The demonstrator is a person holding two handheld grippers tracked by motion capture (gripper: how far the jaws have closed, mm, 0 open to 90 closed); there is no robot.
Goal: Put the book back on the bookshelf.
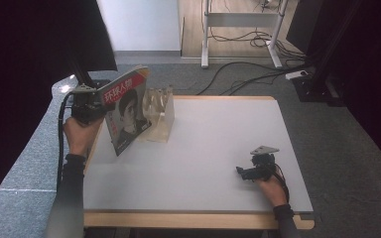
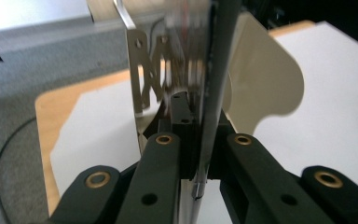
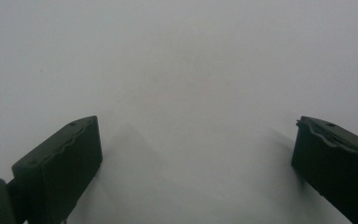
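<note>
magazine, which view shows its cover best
The high view: the magazine shows its whole cover, held upright by the left gripper. The left gripper view gives just its thin edge clamped between the jaws.

A: What do we see at the table's far-left corner?
B: We see a magazine (image 1: 125, 108) with a red title band, white characters and a portrait on its cover. It stands upright, tilted, its lower edge near the table.

A: And beside it?
B: We note a clear plastic rack (image 1: 159, 115) just behind the magazine, standing on the white surface. In the left gripper view the magazine (image 2: 214, 84) appears edge-on before the rack's (image 2: 265, 79) cream wall.
</note>
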